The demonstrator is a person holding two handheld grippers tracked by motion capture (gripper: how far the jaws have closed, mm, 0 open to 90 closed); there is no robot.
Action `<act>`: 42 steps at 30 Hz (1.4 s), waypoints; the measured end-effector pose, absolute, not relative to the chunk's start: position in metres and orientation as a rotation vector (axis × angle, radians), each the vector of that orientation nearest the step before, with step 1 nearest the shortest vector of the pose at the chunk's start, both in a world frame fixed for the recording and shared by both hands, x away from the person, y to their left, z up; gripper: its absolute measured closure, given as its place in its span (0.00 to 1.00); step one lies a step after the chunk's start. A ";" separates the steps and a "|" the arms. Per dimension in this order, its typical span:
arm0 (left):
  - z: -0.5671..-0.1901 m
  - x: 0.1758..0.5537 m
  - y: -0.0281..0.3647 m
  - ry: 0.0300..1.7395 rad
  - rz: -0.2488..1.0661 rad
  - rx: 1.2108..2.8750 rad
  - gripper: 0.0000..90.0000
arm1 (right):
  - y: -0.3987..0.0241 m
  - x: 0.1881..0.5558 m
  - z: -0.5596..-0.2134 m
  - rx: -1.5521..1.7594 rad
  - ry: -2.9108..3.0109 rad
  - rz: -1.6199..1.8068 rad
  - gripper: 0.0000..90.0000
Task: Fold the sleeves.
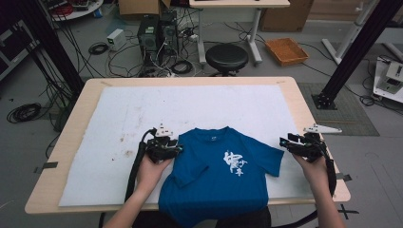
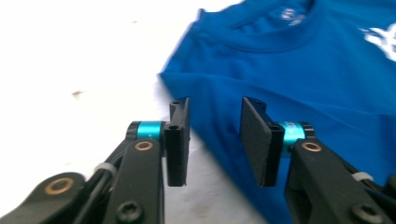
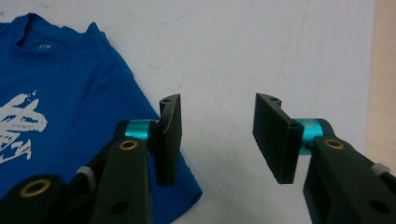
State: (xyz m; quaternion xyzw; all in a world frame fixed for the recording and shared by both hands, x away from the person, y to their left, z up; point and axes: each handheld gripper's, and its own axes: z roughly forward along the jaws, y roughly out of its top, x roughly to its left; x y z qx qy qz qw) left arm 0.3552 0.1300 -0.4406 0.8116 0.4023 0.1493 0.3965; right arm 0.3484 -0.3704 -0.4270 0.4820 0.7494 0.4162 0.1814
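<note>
A blue T-shirt with a white print lies face up on the white mat, its hem hanging over the table's near edge. Its left sleeve is folded in onto the body; the right sleeve lies spread flat. My left gripper is open at the shirt's left shoulder. In the left gripper view the gripper straddles the edge of the shirt, just above it. My right gripper is open beside the right sleeve. In the right gripper view the gripper is over bare mat, with the shirt to its left.
The mat covers most of a wooden table. On the floor beyond it stand a black stool, computer towers with loose cables and an orange tray. Black frame posts rise at both sides.
</note>
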 end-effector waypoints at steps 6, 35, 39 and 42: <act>-0.438 0.356 0.146 1.048 0.414 2.026 0.79 | -0.373 0.343 -0.436 1.456 2.177 1.151 0.65; -0.407 0.319 0.242 1.077 0.392 1.752 0.70 | -0.273 0.310 -0.379 1.214 2.335 1.224 0.99; -0.409 0.321 0.240 1.070 0.378 1.760 0.70 | -0.239 0.307 -0.378 1.150 2.376 1.176 0.99; -0.410 0.322 0.237 1.059 0.364 1.774 0.69 | -0.220 0.310 -0.383 1.138 2.402 1.141 0.99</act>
